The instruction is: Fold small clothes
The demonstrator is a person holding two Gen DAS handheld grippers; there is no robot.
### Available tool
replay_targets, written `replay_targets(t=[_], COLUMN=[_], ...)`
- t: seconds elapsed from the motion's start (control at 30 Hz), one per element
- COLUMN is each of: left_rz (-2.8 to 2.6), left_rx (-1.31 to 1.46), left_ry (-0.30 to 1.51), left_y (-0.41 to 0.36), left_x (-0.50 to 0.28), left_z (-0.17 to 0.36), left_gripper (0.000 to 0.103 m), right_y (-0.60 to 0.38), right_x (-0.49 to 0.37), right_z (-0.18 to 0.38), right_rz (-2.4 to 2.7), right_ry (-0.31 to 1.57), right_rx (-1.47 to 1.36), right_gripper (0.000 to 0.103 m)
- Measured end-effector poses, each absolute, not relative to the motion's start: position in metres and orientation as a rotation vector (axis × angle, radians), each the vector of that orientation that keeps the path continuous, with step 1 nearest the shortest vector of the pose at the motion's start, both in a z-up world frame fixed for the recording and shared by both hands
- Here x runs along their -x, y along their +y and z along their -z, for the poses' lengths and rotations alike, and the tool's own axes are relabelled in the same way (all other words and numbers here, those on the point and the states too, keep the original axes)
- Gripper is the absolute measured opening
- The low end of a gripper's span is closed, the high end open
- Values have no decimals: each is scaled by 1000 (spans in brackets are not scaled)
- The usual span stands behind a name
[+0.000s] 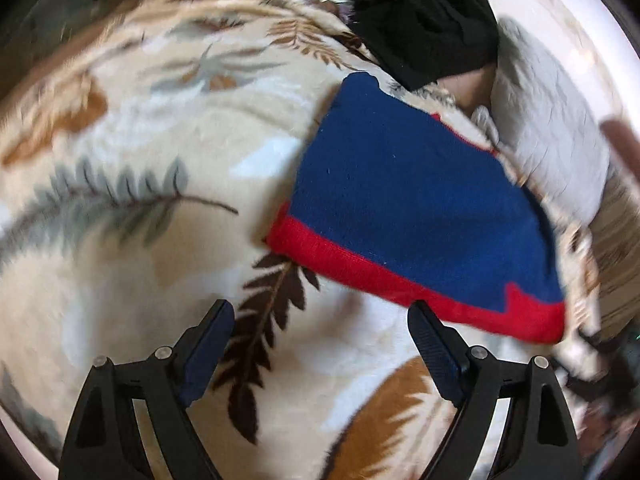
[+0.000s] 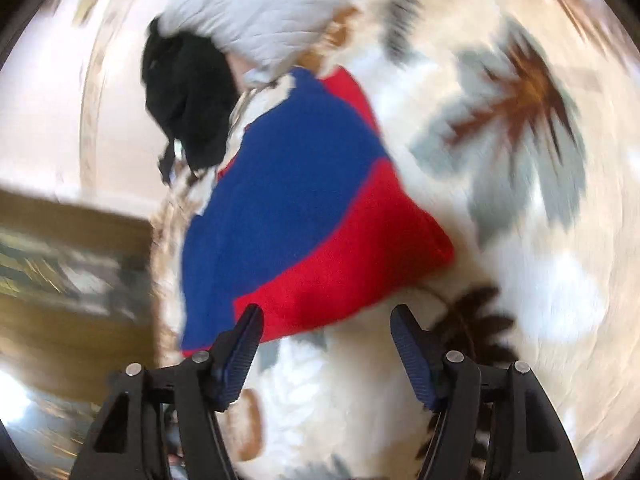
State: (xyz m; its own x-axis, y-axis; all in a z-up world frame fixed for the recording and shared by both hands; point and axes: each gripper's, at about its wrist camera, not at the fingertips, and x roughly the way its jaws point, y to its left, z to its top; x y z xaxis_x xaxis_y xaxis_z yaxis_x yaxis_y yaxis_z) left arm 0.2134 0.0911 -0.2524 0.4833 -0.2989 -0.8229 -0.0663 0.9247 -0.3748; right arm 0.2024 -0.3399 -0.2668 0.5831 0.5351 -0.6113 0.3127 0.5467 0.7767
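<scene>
A folded blue knitted garment with a red hem band (image 1: 416, 216) lies flat on a cream plush blanket printed with brown, tan and grey fern leaves (image 1: 132, 128). In the left wrist view the garment sits to the right of centre, its red edge nearest the camera. The left claw (image 1: 320, 344) hangs above the blanket with its two dark fingers spread wide and nothing between them; the right-hand fingertip (image 1: 420, 312) is just beside the red band, though motion blur hides whether it touches the fabric.

In the right wrist view the same garment (image 2: 296, 200) fills the middle, blue part on the left and red part on the right and bottom. The right claw (image 2: 326, 320) is likewise spread apart and holds nothing; its left fingertip (image 2: 250, 320) overlaps the red edge of the garment in the picture, and contact cannot be told.

Beyond the garment lies a crumpled black cloth (image 1: 424, 20), also seen at upper left in the right wrist view (image 2: 188, 92). Next to it sits a pale grey-white quilted fabric piece (image 2: 264, 4), touching the black cloth. Both views are smeared by motion.
</scene>
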Motion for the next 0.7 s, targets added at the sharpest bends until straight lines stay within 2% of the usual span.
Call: replay_targets(t=[0.07,0.13,0.2,0.6,0.67,0.7], left_rz=[177,223,257,242,238,235], left_rx=[438,493,562,822,836,840], left_ry=[1054,1067,1093,968,950,943], left_y=[91,88,84,86,85,84], left_x=[-214,-219,-225,-257,-258,-260], left_z=[252,255,265,275,274,274], left_gripper=[83,63,52,56,55,50], right_y=[-337,-331,-328,-321,-319,-319], right_x=[-201,-204,-212,-255,-260,-261], right_z=[273,279,282,282,281,280], right_rz=[-160,-131,-123,-77,-72,-69], right_ry=[982,981,955,765,736,730], right_rx=[-1058,-1063,-1074,-1048,-1026,-1020], right_gripper=[70,70,70,72,72,70])
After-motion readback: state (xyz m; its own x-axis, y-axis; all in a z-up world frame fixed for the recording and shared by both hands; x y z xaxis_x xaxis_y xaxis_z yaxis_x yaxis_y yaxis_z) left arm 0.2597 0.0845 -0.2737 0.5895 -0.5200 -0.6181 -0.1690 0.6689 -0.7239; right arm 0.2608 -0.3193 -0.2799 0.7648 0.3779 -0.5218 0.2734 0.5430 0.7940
